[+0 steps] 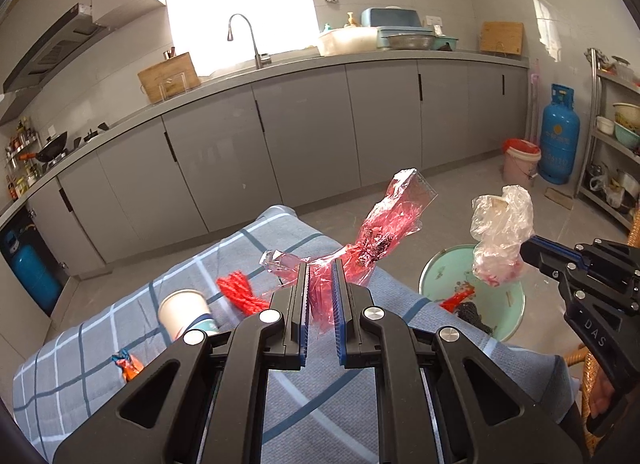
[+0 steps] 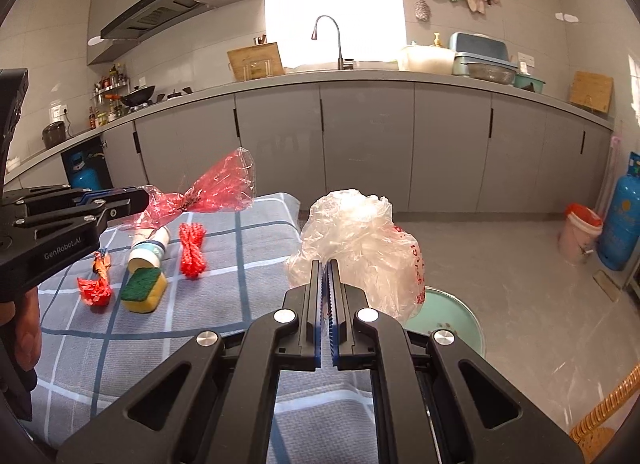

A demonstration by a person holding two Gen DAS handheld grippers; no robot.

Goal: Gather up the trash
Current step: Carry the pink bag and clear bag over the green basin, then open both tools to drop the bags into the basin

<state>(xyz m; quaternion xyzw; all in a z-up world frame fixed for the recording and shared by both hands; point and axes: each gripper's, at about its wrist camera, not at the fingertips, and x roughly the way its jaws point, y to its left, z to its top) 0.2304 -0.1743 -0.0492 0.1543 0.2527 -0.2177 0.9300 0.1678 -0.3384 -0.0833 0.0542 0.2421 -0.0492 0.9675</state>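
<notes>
Holding a crinkled red see-through plastic wrapper (image 1: 376, 240), the left gripper (image 1: 320, 288) has its blue-padded jaws pinched narrow on the wrapper's lower end; the rest of it flares up & to the right, above the table edge. From the right wrist cam the same wrapper sticks out of the left gripper's tip at the left of the view, lifted clear of the blue-grey checked tablecloth (image 2: 248, 248).

Right gripper (image 2: 325, 280) is clamped nearly flat on a crumpled clear plastic bag w/ red print (image 2: 360, 248). The bag bulges up & to the right of the jaws. In the left wrist cam it hangs off the right gripper's tip, in the air over the round pale-green bin (image 1: 516, 304) that stands on the floor just beside the table; some red & dark bits lie inside it.

On the cloth, all apart from both grippers:
- white paper cup w/ blue band (image 2: 150, 250), lying on its side
- yellow sponge w/ green scouring top (image 2: 144, 290), just in front of the cup, touching or nearly so
- bundle of red cord (image 2: 192, 250), right of the cup
- crumpled red scrap (image 2: 94, 292) & small orange-blue wrapper (image 2: 102, 260), left of the sponge

A hand grips the left tool's handle at the left edge of the right wrist cam. Bkgd: grey kitchen cabinets (image 1: 304, 136), blue gas cylinder (image 1: 560, 136) beside a pink bucket w/ red liner (image 1: 520, 162).
</notes>
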